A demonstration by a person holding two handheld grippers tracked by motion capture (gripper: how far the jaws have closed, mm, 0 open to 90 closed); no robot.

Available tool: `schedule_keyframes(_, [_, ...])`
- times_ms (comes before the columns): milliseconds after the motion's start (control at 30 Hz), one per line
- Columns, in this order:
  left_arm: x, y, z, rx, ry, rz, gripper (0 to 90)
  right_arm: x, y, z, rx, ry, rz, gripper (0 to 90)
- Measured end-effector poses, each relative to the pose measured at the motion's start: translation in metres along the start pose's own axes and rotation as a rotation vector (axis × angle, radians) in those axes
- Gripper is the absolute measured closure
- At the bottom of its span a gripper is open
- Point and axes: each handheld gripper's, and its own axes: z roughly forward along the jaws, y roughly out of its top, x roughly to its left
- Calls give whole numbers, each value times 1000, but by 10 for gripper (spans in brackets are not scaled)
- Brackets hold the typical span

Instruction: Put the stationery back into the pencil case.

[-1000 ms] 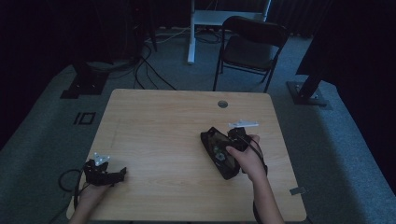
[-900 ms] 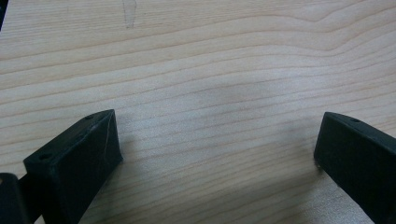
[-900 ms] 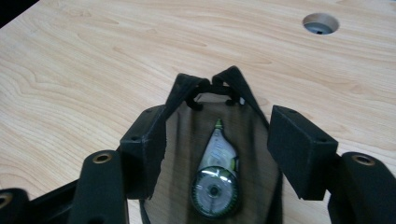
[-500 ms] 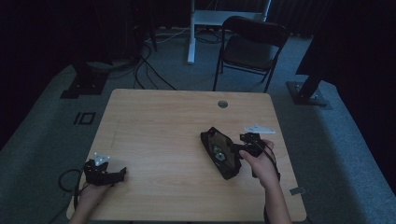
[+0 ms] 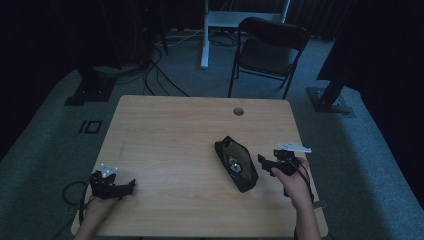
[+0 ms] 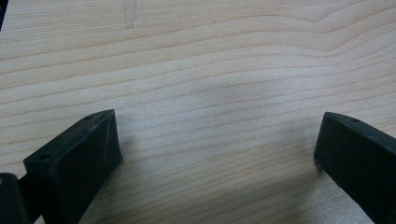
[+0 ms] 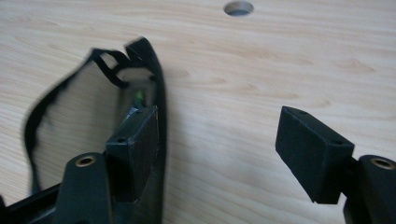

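Pouch [image 5: 236, 163], black and unzipped, lies open on the wooden table [image 5: 175, 125], right of centre, its long axis running from about 11 o'clock to 5 o'clock, with small items showing inside. The right gripper [image 5: 270, 164] sits just beside it at its 3 o'clock, and its jaws have just been opening; in the right gripper view they stand wide, with bare wood between them. One jaw lies against or just over the pouch's [image 7: 140, 93] rim, but I cannot tell if it truly touches; nothing is clamped. This looks like the release step, the pouch set down and let go. Next, as I judge it, the right gripper needs to clear the rim without dragging the fabric, or come back in square on one edge to close the pouch. The left gripper [image 5: 112, 186] rests on the table near the 7 o'clock corner, well apart, jaws spread wide over bare wood, holding nothing.
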Motion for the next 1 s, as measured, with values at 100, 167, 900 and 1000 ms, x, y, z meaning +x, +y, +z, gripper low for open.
schedule_keyframes(100, [0,0,0,-2,0,0,6,-8,-8,0,0,-12,19,291])
schedule_keyframes(167, [0,0,0,-2,0,0,6,-13,-13,0,1,-21,26,290])
schedule_keyframes(900, [0,0,0,0,0,2,6,-44,-68,8,61,-62,-6,164])
schedule_keyframes(1000, [0,0,0,0,0,2,6,-46,-72,8,67,-68,-3,164])
